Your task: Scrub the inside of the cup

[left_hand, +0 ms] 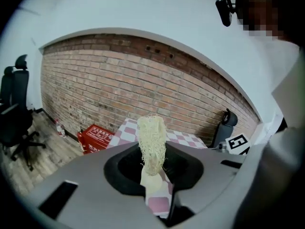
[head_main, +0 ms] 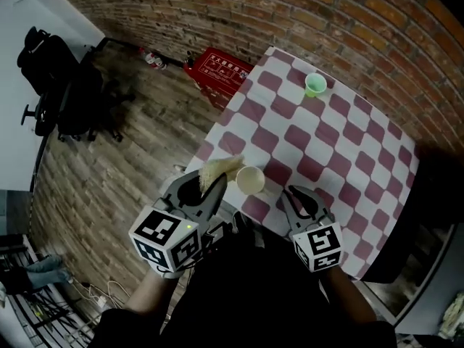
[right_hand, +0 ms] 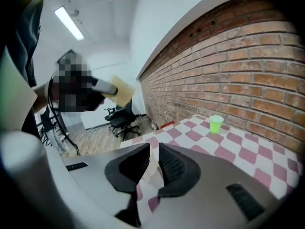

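A cream paper cup (head_main: 250, 180) stands upright near the front edge of the checkered table (head_main: 341, 143). Just left of the cup's rim, my left gripper (head_main: 210, 183) is shut on a pale yellow fibrous scrubber (head_main: 221, 168). In the left gripper view the scrubber (left_hand: 151, 142) sticks up between the jaws, and the cup (left_hand: 152, 179) shows below it. My right gripper (head_main: 296, 193) hovers a little right of the cup without touching it. Its jaws stand almost together with only a narrow slit, through which the cup (right_hand: 151, 168) shows.
A green cup (head_main: 315, 84) stands at the table's far side by the brick wall (head_main: 348, 20). A red crate (head_main: 217, 69) sits on the wooden floor beyond the table's left corner. Black office chairs (head_main: 58, 85) stand at the far left.
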Motion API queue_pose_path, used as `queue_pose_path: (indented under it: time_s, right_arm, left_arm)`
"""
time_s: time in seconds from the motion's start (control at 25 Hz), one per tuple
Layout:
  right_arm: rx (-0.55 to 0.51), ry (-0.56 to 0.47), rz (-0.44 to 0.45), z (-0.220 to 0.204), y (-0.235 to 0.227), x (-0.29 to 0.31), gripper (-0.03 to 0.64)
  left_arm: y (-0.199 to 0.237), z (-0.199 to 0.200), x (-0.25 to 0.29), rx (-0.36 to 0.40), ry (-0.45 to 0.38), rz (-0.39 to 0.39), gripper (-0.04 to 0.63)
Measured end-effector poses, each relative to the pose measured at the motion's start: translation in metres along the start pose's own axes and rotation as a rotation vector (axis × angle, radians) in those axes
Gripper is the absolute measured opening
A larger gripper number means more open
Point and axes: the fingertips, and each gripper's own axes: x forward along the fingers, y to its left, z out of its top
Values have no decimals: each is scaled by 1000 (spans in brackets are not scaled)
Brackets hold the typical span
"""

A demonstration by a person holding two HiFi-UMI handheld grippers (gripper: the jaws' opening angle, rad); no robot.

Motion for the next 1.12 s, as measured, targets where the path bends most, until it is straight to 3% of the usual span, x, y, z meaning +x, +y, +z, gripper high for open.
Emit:
queue_pose_path:
  time_s: [0.24, 0.48, 0.76, 1.12]
  right_arm:
    - [115, -196, -31, 73, -10, -48, 64]
    - [87, -313, -8, 122, 14, -76, 57]
    - [22, -326, -9, 139, 28, -79, 57]
    - [29, -291, 19, 125, 44, -59, 57]
  left_arm:
    - [10, 31, -31, -5, -198, 75, 87]
    - [14, 48, -51, 49, -323, 139, 87]
    - [27, 60, -68, 45, -389, 164, 87]
    - [51, 50, -83, 36, -388, 197, 87]
